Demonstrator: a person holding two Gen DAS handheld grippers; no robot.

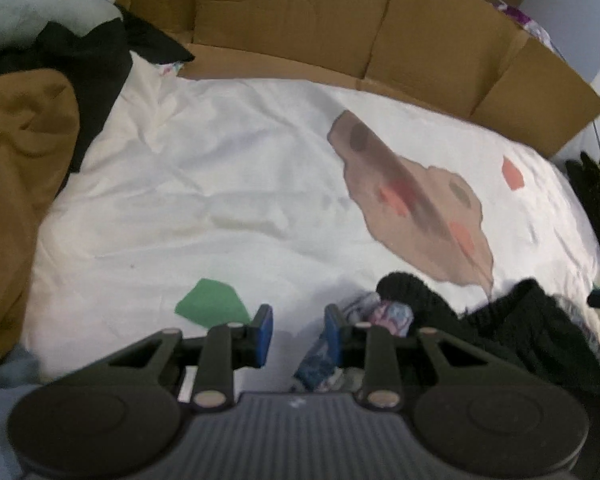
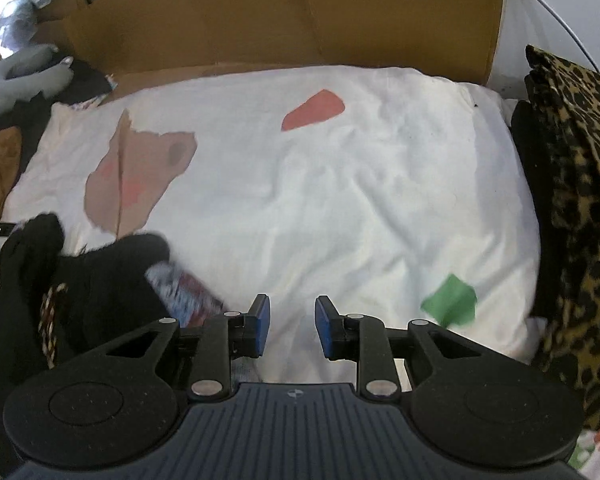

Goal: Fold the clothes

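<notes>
Both grippers hang over the white quilt (image 1: 204,184), angled down at it. The left gripper (image 1: 298,334) has its blue pads (image 1: 265,330) apart with only bare white fabric in the gap, nothing clamped. Just to its right lies a crumpled patterned garment (image 1: 392,316), touching the outer side of the right-hand finger, and beyond that a black knitted garment (image 1: 516,328) heaped at the near edge. A green patch (image 1: 212,302) sits just left of the left-hand pad, and the brown bear print (image 1: 412,204) spreads across the middle of the quilt.

Over to the right gripper (image 2: 291,326): jaws apart too, empty, white quilt showing between them. The patterned garment (image 2: 184,294) lies near its left finger, blurred, with the black knit (image 2: 80,280) piled further left. A green patch (image 2: 452,300) lies to the right, a red patch (image 2: 314,114) further off. A cardboard wall (image 2: 284,16) stands along the far side, and leopard-print cloth (image 2: 580,184) sits at the right edge. In the left view, mustard fabric (image 1: 24,176) and dark cloth (image 1: 96,68) are bunched at the far left.
</notes>
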